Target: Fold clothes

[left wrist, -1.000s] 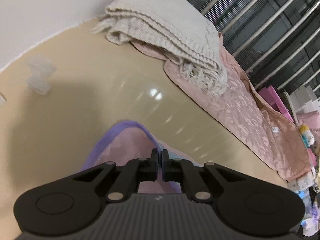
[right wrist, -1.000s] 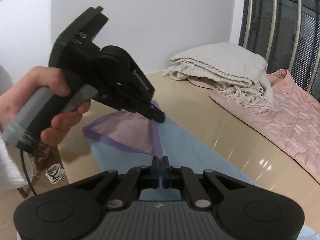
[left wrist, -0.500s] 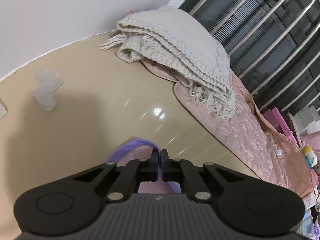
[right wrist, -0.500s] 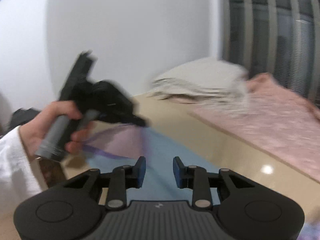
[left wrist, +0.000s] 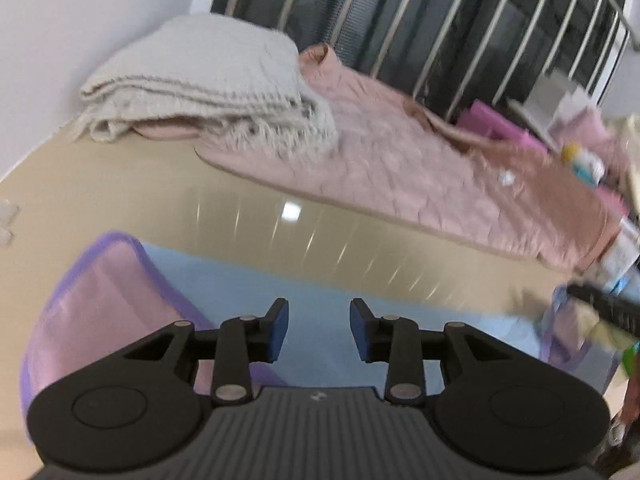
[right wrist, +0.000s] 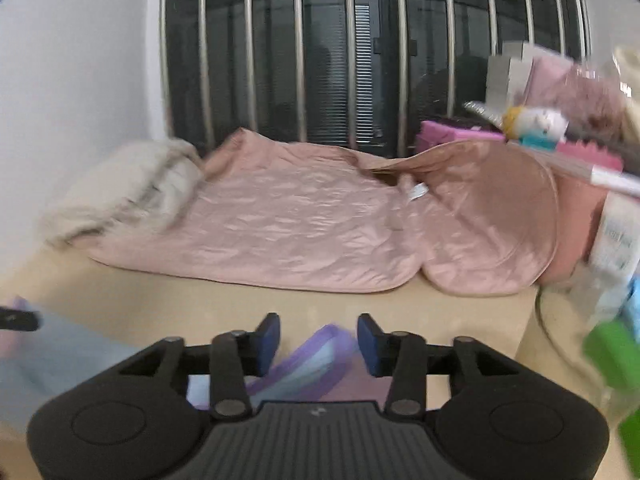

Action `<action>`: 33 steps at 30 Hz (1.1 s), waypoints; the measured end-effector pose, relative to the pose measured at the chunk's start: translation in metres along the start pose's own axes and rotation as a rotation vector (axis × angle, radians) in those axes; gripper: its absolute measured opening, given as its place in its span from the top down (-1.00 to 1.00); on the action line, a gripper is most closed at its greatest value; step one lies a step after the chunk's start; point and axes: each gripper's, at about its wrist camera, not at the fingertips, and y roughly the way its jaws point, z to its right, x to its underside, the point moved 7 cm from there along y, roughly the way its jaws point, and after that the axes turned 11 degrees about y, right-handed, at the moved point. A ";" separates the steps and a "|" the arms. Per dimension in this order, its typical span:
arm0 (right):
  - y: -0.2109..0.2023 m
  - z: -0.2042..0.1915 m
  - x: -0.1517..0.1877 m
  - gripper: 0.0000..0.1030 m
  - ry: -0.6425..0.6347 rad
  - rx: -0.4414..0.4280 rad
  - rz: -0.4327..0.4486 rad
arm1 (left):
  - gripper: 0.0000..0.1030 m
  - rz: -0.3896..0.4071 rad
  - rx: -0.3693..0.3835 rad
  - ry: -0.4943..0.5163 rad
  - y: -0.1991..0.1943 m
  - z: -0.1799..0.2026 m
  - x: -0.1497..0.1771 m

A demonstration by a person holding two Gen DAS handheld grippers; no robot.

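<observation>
A light blue garment (left wrist: 320,292) with pink, purple-edged sleeves lies flat on the beige table (left wrist: 120,184). My left gripper (left wrist: 319,330) is open and empty above its blue middle, with one pink sleeve (left wrist: 104,292) to its left. My right gripper (right wrist: 319,344) is open and empty over the garment's other purple-edged end (right wrist: 316,360). The blue cloth also shows at the left of the right wrist view (right wrist: 60,348). The right gripper's black tip shows blurred at the right edge of the left wrist view (left wrist: 600,308).
A folded cream knit blanket (left wrist: 208,80) and a pink quilted cover (right wrist: 300,224) lie at the far side of the table. Boxes, a plush toy (right wrist: 536,120) and clutter stand at the right. Metal window bars (right wrist: 348,48) are behind.
Both grippers have opened and let go of the garment; it now lies flat. Both views have swung to the right, and the right gripper has moved away from the left one.
</observation>
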 end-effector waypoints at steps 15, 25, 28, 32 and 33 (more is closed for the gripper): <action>-0.068 0.022 0.044 0.90 -0.158 0.003 0.115 | 0.35 -0.019 -0.110 0.091 -0.003 0.000 0.014; -0.090 0.013 0.076 0.74 -0.217 -0.140 0.001 | 0.32 -0.032 -0.036 0.012 -0.017 -0.005 0.007; -0.100 0.010 0.039 0.54 -0.133 -0.192 0.096 | 0.23 0.015 0.063 -0.015 -0.021 0.013 -0.006; -0.047 0.024 0.021 0.54 -0.051 -0.080 0.009 | 0.22 -0.005 -0.007 0.114 -0.005 0.037 -0.003; -0.030 0.027 0.024 0.54 -0.039 -0.047 -0.054 | 0.22 -0.009 -0.015 0.116 -0.003 0.037 0.000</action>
